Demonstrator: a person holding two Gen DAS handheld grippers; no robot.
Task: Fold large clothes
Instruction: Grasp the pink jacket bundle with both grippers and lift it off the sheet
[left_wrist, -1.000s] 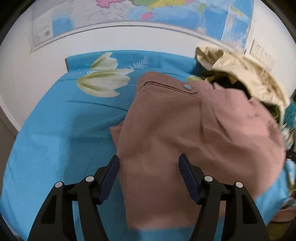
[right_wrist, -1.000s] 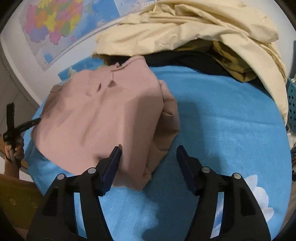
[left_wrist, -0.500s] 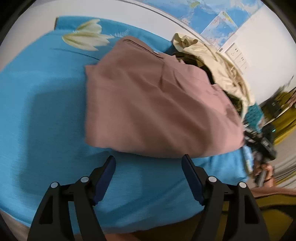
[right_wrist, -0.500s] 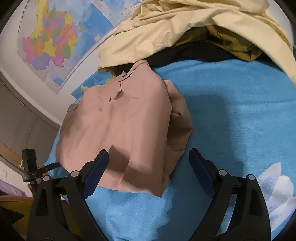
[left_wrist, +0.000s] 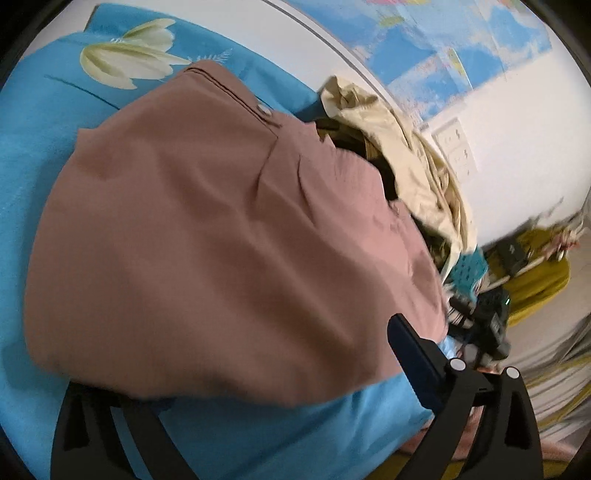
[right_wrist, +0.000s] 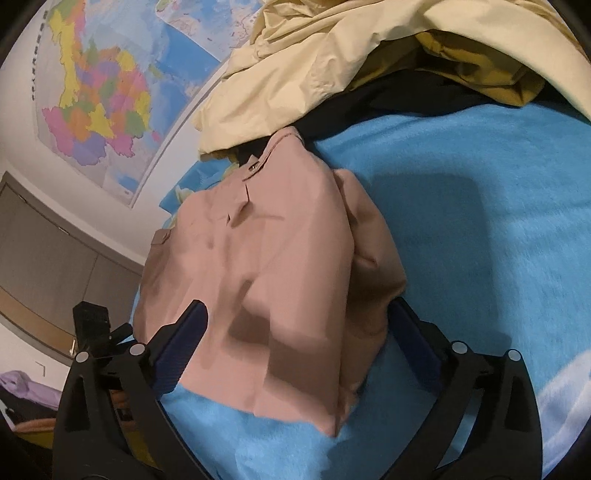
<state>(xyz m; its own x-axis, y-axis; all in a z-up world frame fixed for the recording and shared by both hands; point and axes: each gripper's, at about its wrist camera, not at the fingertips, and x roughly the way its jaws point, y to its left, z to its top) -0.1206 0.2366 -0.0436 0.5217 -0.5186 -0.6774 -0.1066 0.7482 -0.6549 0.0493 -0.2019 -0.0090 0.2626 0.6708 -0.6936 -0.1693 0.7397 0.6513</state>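
Moved since earlier: both grippers have closed in on the folded trousers, which now fill more of each view.
Left view, trousers (left_wrist: 229, 236): folded brown bundle on the blue blanket (left_wrist: 33, 122); long axis runs from the buttoned waistband at upper left toward lower right, where the right gripper shows blurred.
Left view, left gripper (left_wrist: 258, 384): jaws opening, wide; near fold edge drapes over the left finger, nothing gripped.
Right view, trousers (right_wrist: 273, 266): waistband points up toward the cream clothes pile (right_wrist: 332, 62).
Right view, right gripper (right_wrist: 295, 350): jaws opening, wide, straddling the near end without pressing.
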